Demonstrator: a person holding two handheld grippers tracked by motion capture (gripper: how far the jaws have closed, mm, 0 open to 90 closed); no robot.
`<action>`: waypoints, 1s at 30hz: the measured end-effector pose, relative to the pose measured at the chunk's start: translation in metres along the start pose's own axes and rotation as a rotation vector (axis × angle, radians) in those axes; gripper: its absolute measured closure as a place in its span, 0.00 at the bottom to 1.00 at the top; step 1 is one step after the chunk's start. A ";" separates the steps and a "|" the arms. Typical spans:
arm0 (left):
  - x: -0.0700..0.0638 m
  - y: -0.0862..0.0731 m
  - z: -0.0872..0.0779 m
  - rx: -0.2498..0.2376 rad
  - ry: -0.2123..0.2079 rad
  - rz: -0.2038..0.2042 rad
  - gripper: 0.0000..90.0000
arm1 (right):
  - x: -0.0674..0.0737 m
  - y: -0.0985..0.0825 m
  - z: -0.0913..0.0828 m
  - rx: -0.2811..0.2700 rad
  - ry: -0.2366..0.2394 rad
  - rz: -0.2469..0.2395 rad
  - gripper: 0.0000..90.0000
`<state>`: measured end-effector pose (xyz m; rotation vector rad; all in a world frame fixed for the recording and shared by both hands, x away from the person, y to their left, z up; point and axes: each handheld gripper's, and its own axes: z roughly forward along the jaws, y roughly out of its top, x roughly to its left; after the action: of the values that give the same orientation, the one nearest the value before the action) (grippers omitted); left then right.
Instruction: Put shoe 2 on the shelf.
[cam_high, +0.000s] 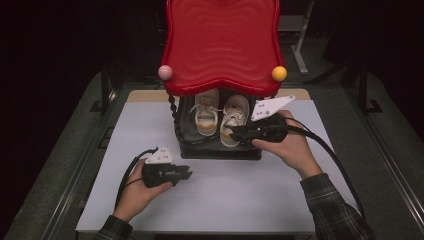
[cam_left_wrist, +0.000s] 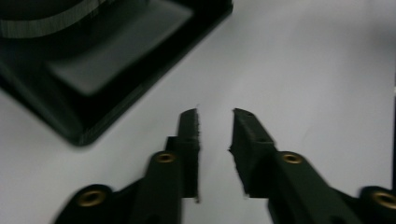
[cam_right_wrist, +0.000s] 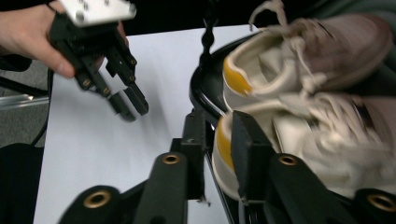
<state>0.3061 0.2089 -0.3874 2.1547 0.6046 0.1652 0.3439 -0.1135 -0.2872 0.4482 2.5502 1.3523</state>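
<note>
Two cream shoes with yellow heels stand side by side on a black stand (cam_high: 220, 150) under a red wavy canopy (cam_high: 222, 40). My right gripper (cam_high: 226, 134) is shut on the heel of the right-hand shoe (cam_high: 236, 116). In the right gripper view that shoe's (cam_right_wrist: 327, 144) yellow heel sits between the jaws of my right gripper (cam_right_wrist: 219, 119), and the other shoe (cam_right_wrist: 303, 56) lies behind it. My left gripper (cam_high: 189, 174) hovers over the white tabletop in front of the stand, left of centre. A narrow gap shows between the jaws of my left gripper (cam_left_wrist: 215, 112) and nothing is in it.
A pink ball (cam_high: 165, 72) and a yellow ball (cam_high: 279, 73) mark the canopy's front corners. A twisted black post (cam_high: 172, 112) carries the canopy at the left. The stand's corner (cam_left_wrist: 93, 93) lies close ahead of the left gripper. The white table (cam_high: 215, 200) lies bare at the front.
</note>
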 end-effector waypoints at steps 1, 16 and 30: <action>0.001 0.009 0.002 -0.011 -0.004 0.007 0.95 | 0.000 -0.003 -0.002 -0.006 0.000 0.010 0.91; 0.007 0.080 0.036 -0.064 0.045 0.056 1.00 | -0.008 -0.054 0.007 0.032 -0.070 0.145 1.00; 0.007 0.095 0.052 -0.034 0.049 0.105 1.00 | -0.010 -0.052 0.015 0.013 -0.121 0.170 1.00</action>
<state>0.3635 0.1262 -0.3456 2.1560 0.5129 0.2837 0.3497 -0.1338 -0.3381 0.7413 2.4706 1.3193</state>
